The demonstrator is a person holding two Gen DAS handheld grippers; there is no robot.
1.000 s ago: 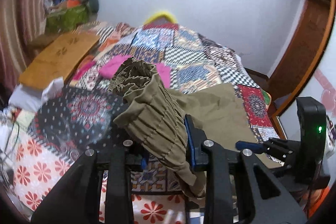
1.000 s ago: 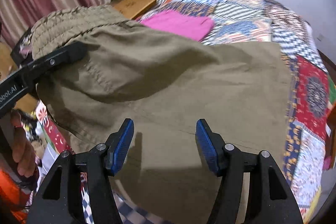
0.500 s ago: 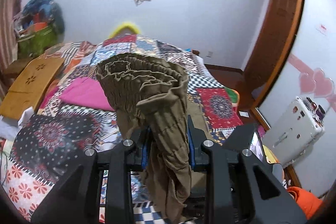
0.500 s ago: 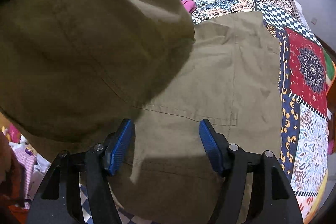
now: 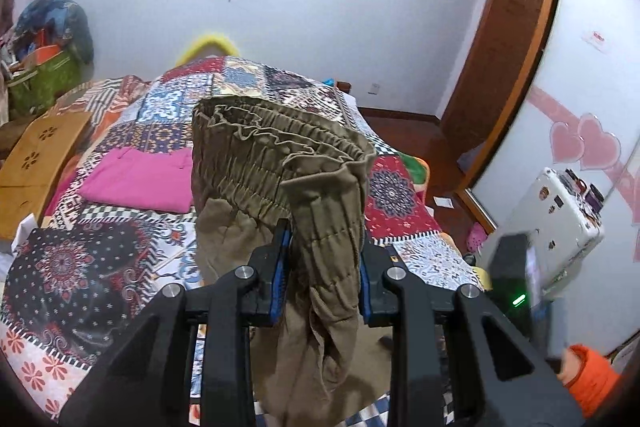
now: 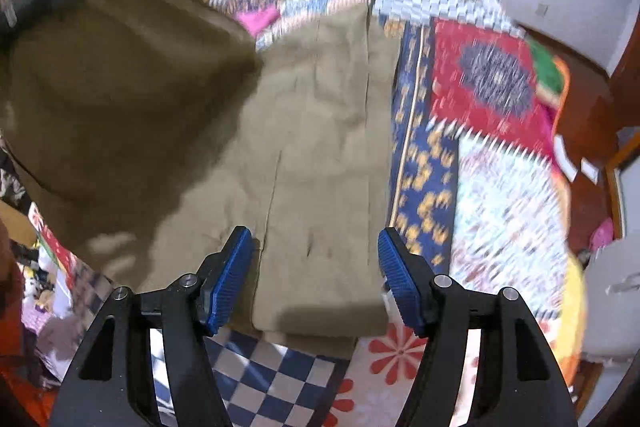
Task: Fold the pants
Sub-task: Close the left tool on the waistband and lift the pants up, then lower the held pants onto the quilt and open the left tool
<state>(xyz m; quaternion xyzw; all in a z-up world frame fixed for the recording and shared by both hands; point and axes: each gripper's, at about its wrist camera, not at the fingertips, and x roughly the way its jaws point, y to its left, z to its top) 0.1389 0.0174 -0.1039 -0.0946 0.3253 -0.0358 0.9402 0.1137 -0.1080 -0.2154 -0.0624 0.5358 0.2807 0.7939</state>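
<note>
The left gripper [image 5: 322,263] is now lifting the olive-khaki elastic-waisted cotton pants [image 5: 280,163] higher, jaws clamping the waistband (fold underway), while the right gripper [image 6: 314,275] is hovering, jaws apart and empty.

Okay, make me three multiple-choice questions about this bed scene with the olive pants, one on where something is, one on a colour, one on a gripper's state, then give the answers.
1. Where does the folded pink garment lie?
A. on the patchwork bedspread
B. on the floor
C. on the wooden board

2. What colour are the pads of the right gripper?
A. red
B. blue
C. white

3. What is the left gripper doing?
A. standing open over the bed with nothing between its jaws
B. clamping the pink garment
C. clamping the olive pants by the gathered waistband

Answers:
1. A, the pink garment sits flat on the patterned bedspread, beside the board rather than on it.
2. B, both ribbed pads show blue above the flat trouser leg.
3. C, the waistband bunches up between the left jaws and cloth hangs below them.
</note>
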